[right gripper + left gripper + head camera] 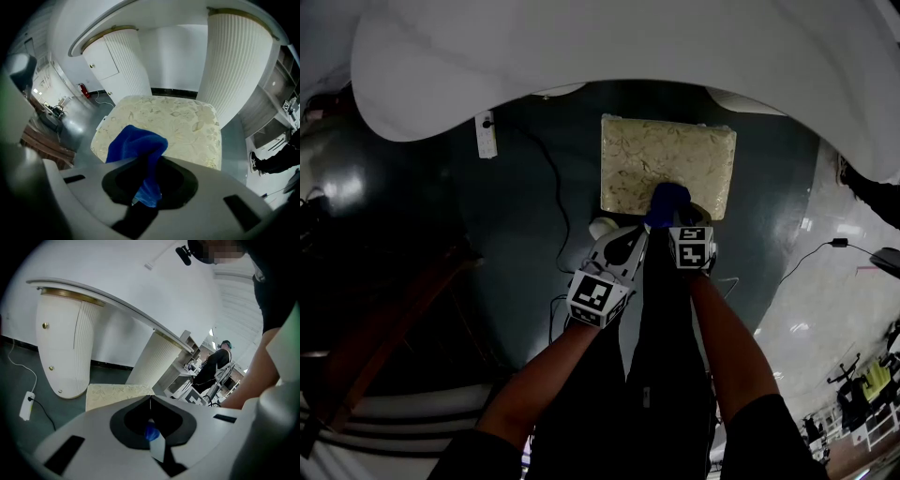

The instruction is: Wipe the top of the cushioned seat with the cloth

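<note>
The cushioned seat (666, 161) is a cream rectangle with a leaf pattern, standing on the dark floor under the white counter. It also fills the middle of the right gripper view as the seat (185, 123), and its corner shows as the seat (115, 392). My right gripper (684, 221) hovers at the seat's near edge, shut on the blue cloth (667, 201). The cloth (136, 143) bunches up out of the right gripper (150, 161) above the cushion. My left gripper (630, 240) sits just left of it, off the seat. The left gripper (150, 398) has its tips together; a small blue scrap shows behind them.
A white curved counter (581, 47) on fluted pillars (236, 70) overhangs the seat's far side. A power strip (486, 136) with its cable lies on the floor to the left. A small white object (602, 227) rests by the seat's near left corner. A person (216, 363) stands far off.
</note>
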Action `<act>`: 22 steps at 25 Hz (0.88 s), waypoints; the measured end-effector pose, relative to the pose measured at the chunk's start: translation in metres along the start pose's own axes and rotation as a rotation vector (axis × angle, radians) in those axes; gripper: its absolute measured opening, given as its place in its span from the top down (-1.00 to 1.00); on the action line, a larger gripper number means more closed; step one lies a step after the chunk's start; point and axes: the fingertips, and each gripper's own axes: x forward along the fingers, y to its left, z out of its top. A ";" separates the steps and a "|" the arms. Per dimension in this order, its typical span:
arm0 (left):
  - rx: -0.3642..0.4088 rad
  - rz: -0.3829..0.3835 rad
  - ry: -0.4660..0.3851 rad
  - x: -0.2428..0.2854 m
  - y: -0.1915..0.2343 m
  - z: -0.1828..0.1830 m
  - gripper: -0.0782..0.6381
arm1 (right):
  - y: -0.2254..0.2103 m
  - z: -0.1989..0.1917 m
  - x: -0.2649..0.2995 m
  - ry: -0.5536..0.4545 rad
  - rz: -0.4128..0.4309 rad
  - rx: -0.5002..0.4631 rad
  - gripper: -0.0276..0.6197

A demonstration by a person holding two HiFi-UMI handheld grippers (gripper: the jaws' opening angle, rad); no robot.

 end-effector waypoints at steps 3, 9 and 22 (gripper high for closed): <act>0.005 -0.016 0.013 0.006 -0.006 -0.001 0.73 | -0.008 0.003 -0.007 -0.001 -0.013 -0.017 0.65; 0.021 -0.046 0.036 0.021 -0.020 -0.005 0.73 | -0.022 0.000 -0.009 -0.021 -0.011 -0.002 0.65; 0.020 -0.079 0.062 0.057 -0.053 0.003 0.73 | -0.057 -0.008 -0.017 -0.045 0.001 0.005 0.65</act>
